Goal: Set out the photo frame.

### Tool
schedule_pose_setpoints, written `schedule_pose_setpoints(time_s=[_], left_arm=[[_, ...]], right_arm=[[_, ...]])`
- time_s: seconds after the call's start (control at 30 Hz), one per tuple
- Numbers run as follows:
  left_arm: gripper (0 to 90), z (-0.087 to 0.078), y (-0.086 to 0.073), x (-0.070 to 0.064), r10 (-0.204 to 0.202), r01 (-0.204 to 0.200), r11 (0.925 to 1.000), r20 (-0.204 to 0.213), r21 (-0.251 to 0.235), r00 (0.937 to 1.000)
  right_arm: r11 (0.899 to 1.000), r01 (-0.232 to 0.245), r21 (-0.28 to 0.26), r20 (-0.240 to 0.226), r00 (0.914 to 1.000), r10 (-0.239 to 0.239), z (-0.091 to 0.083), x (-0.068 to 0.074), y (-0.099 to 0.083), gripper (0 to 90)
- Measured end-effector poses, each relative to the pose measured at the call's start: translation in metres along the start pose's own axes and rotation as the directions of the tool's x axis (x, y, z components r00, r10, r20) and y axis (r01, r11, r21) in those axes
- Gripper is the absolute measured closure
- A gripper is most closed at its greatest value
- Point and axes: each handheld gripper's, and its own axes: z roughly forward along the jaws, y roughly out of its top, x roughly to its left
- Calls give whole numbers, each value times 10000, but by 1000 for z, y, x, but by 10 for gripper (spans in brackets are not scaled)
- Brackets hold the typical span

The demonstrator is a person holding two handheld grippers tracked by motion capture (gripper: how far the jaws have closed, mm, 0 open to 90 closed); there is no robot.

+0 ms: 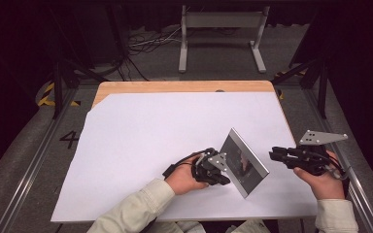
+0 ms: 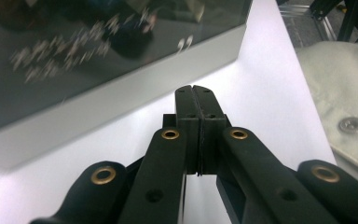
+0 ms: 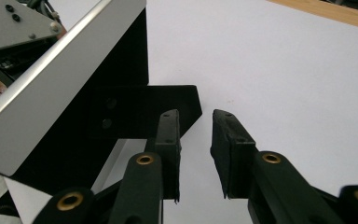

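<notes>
While it stands tilted, picture frame [image 1: 245,162] rests unheld.

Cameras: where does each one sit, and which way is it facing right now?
High view: above the person's side, looking forward and down on the white sheet; forearms, left gripper and right gripper flank the picture frame.
Left gripper view: rides the left gripper, facing the frame's glass front; jaws closed, a sleeve beside.
Right gripper view: rides the right gripper, facing the frame's black back and stand; jaws apart.
Shared: all three show the frame.
</notes>
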Motion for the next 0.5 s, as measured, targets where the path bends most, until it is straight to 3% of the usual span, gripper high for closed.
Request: schedule_pose_setpoints(time_s=[0.5], left_arm=[[900, -45, -41, 7, -666, 672, 9977, -769, 48, 9948]], right_arm=[[9937, -1044, 415, 281, 9943, 1033, -5, 10, 17, 701]])
